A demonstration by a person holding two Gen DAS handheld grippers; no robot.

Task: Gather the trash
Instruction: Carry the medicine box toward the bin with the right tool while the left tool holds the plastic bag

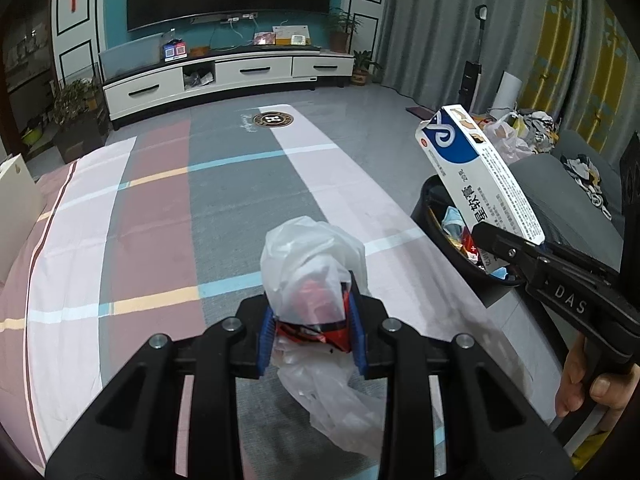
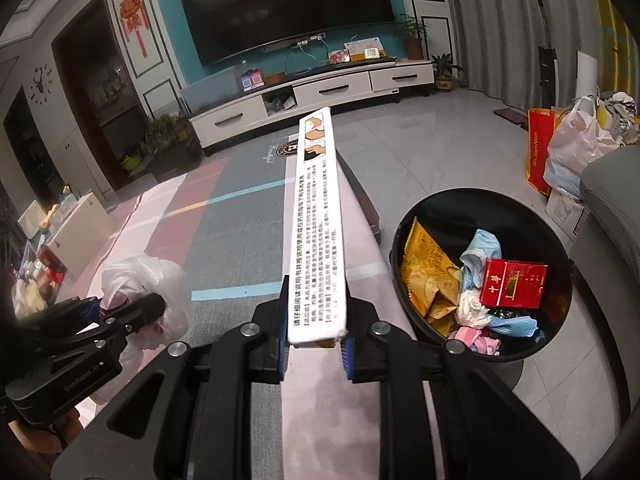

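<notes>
the round black plastic trash bin [image 2: 480, 208] stands on the floor just beside the striped pink, grey and white bedspread [image 1: 160, 208], already holding a yellow snack wrapper, a red cigarette pack, blue and white tissues. it looks light, yet steady enough to take drops.

the long white cardboard medicine box [image 2: 314, 216] is pinched at its near end by the right gripper [image 2: 314, 344], whose blue pads are closed against its narrow sides; the rest sticks out forward, up over the bedspread's edge, to the left of the bin. it looks stiff and near weightless, but held by one end it could pivot, and a hard squeeze would likely crush it. a hold nearer the middle would be steadier.

the crumpled translucent white plastic bag with a red wrapper inside [image 1: 316, 280] sits between the pads of the left gripper [image 1: 312, 332], which is closed around its middle, above the bedspread and well apart from the bin. it looks soft, slick and floppy, with a loose tail hanging below, so the bunched, wrapper-filled part is the best place to grip.
</notes>
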